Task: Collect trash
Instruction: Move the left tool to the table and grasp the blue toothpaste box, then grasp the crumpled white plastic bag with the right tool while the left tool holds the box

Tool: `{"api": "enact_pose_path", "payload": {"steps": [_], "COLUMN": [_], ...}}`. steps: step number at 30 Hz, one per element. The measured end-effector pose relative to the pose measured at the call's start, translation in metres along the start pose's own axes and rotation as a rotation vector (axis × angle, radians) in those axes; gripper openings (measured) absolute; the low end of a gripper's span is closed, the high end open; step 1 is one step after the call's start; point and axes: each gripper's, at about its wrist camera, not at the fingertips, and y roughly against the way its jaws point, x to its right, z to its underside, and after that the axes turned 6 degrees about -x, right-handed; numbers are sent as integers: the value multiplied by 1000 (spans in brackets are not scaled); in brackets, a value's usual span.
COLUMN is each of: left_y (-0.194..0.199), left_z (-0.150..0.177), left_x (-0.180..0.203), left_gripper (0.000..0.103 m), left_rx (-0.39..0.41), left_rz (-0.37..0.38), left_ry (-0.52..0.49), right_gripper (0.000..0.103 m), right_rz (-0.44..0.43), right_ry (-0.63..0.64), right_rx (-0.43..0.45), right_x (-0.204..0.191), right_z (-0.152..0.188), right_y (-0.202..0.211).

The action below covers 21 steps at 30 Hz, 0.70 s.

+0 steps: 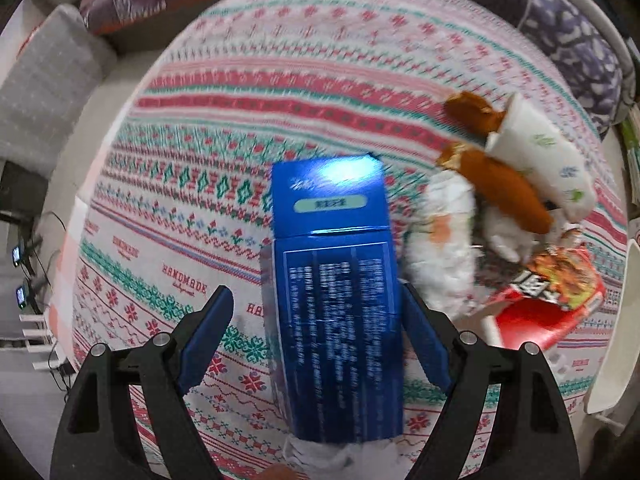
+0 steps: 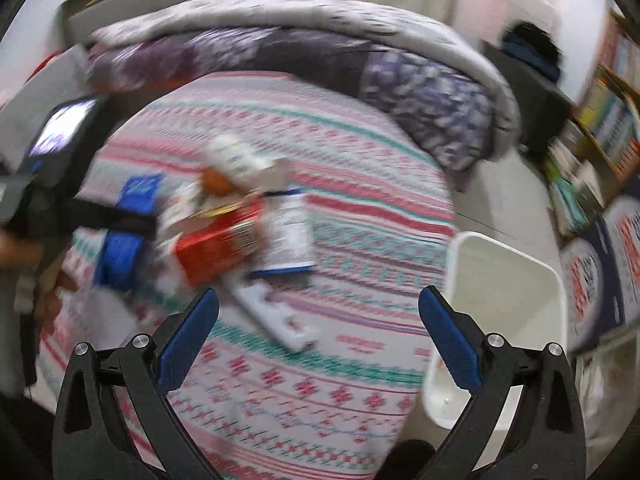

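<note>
A glossy blue carton (image 1: pixel 332 300) lies on the patterned cloth (image 1: pixel 240 100). My left gripper (image 1: pixel 316 290) points down over it, open. The carton sits between the jaws: the right pad is at its edge and the left pad stands clear of it. To the right is a heap of trash: a white paper cup (image 1: pixel 540 152), brown wrappers (image 1: pixel 504 188), crumpled white tissue (image 1: pixel 444 240) and a red noodle packet (image 1: pixel 552 296). My right gripper (image 2: pixel 319 294) hangs open and empty over the cloth, near a long white item (image 2: pixel 280 320). The right wrist view also shows the red packet (image 2: pixel 220 244) and a blurred blue carton (image 2: pixel 124 248).
A white bin (image 2: pixel 500 320) stands off the cloth's right edge, beside my right gripper, and its rim (image 1: pixel 616 320) shows in the left wrist view. A flat white and blue packet (image 2: pixel 288 232) lies mid-cloth. Bedding (image 2: pixel 420 92) lies behind and shelves (image 2: pixel 600 128) stand far right.
</note>
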Motion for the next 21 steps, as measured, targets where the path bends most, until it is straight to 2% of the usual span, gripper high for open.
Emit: {"api": "enact_pose_path", "payload": {"steps": [8, 10, 12, 13, 15, 21], "left_y": [-18, -17, -13, -11, -7, 20], "left_z": [-1, -1, 0, 1, 0, 0], "left_x": [-8, -13, -19, -21, -29, -54], "left_gripper": [79, 63, 56, 55, 55, 55], "left_rx": [-58, -54, -38, -33, -31, 46], "left_rz": [67, 92, 100, 110, 117, 122], "left_ry": [0, -1, -1, 1, 4, 23], "right_gripper": [96, 96, 96, 96, 96, 96], "right_rz": [-171, -219, -256, -272, -286, -290], "right_ry": [217, 254, 285, 307, 340, 431], "right_rx": [-68, -83, -97, -102, -106, -104], "right_x": [-58, -69, -79, -86, -97, -134], "right_z": [9, 12, 13, 14, 15, 19], "right_y": [-12, -13, -14, -15, -16, -22]}}
